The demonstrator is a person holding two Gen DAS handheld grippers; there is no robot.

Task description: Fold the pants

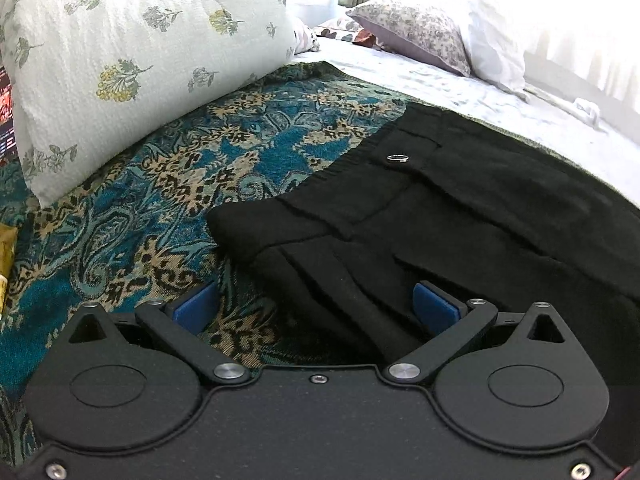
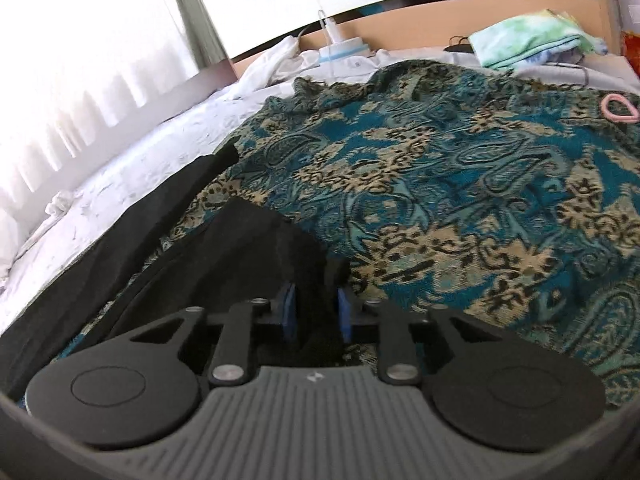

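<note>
Black pants (image 1: 460, 216) lie on a teal paisley bedspread (image 1: 160, 200), waistband toward the far side, with a small metal ring (image 1: 399, 157) near the waist. My left gripper (image 1: 316, 300) is open, its blue pads (image 1: 196, 304) wide apart just above the near edge of the pants at the waist end. In the right wrist view my right gripper (image 2: 316, 312) is shut on a lifted fold of a black pant leg (image 2: 256, 248). The other leg (image 2: 132, 224) lies flat to the left.
A large floral pillow (image 1: 132, 52) sits at the left. A smaller patterned pillow (image 1: 424, 36) lies on the white sheet (image 1: 440, 84). In the right wrist view I see a wooden headboard (image 2: 400, 28), a green folded cloth (image 2: 528, 40), a pink ring (image 2: 620, 108) and a white curtain (image 2: 80, 60).
</note>
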